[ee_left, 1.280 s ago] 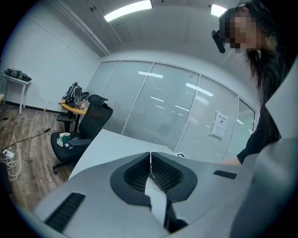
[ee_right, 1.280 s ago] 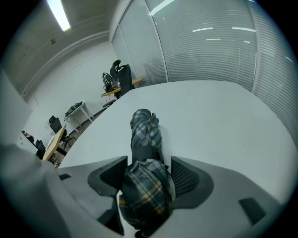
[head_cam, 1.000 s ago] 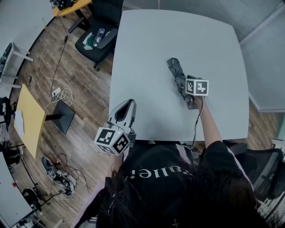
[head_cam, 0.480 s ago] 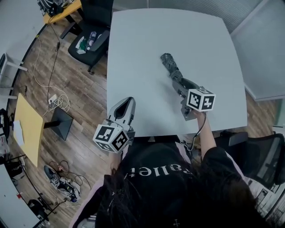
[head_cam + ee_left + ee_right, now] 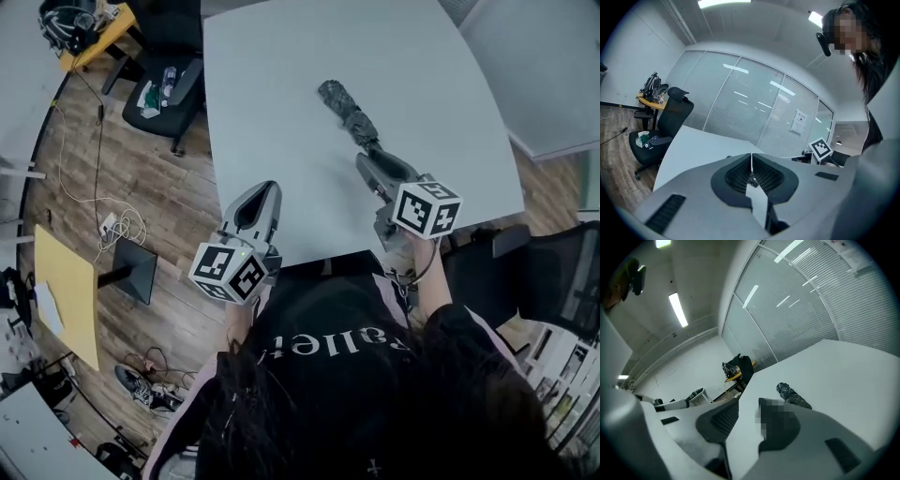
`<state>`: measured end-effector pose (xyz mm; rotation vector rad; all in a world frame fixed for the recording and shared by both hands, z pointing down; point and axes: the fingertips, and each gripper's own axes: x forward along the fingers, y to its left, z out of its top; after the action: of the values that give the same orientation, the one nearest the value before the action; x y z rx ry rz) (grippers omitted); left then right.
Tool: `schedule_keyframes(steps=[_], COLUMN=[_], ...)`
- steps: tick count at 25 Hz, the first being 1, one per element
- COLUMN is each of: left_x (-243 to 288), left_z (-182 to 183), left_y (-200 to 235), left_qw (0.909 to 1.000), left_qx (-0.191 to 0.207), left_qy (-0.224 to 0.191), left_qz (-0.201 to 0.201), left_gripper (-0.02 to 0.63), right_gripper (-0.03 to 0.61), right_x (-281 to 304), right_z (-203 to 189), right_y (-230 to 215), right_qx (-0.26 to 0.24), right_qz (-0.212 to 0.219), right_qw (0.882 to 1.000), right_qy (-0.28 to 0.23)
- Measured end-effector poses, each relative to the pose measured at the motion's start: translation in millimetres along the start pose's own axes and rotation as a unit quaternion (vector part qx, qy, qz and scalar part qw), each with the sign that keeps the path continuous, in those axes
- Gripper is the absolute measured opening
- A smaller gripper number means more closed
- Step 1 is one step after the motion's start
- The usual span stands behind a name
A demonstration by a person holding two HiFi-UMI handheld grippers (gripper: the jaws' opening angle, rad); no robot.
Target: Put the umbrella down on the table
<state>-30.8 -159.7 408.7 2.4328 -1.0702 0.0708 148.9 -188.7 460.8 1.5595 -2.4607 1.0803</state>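
Lying on the counter (image 5: 281,75), the folded umbrella (image 5: 349,111) sits in the right-hand half, long axis running diagonally: far tip up-left, near end down-right, pointing toward the right gripper (image 5: 375,167).

Right gripper: jaws apart. Its own view shows only bare counter in the gap of the right gripper (image 5: 747,405). The umbrella (image 5: 792,397) lies just ahead, off to the side of the outer jaw, not between the two. Its near end is hidden behind that jaw, so contact there is uncertain; probably just beside or barely touching.

Left gripper (image 5: 261,202): jaws together, nothing between them, as its own view of the left gripper (image 5: 751,165) confirms. It hangs at the near-left edge of the counter, well apart from the umbrella.

Judgement: the umbrella appears fully supported by the counter, so the placing looks done. The right gripper is much the nearer and sits roughly in line with the umbrella's axis. A withdrawal should run straight back along that line to avoid nudging the near end sideways.
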Motion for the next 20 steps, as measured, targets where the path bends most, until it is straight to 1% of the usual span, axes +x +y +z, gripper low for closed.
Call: schedule_keyframes(steps=[4, 7, 11, 20], left_x=[-1.6, -3.4, -9.1, -16.7], left_z=[-6.7, -12.7, -20.2, -28.6], left_y=[-4.2, -4.6, -3.9, 0.7], left_qw=[0.9996, 0.9991, 0.9982, 0.9966], left_qx=[0.004, 0.004, 0.004, 0.003], left_qy=[0.013, 0.022, 0.034, 0.044], left_qz=[-0.023, -0.036, -0.049, -0.070], left_gripper=[0.026, 0.026, 0.026, 0.026], right_gripper=[0.113, 0.099, 0.083, 0.048], right_x=[-16.5, -25.4, -37.2, -58.9], right_z=[-10.7, -17.5, -27.8, -38.9], right_y=[5.6, 9.0, 17.5, 34.2], right_qx=[0.011, 0.017, 0.019, 0.018], right_qz=[-0.015, -0.025, -0.041, -0.067], right_qw=[1.000, 0.999, 0.999, 0.997], right_qy=[-0.014, -0.021, -0.021, -0.040])
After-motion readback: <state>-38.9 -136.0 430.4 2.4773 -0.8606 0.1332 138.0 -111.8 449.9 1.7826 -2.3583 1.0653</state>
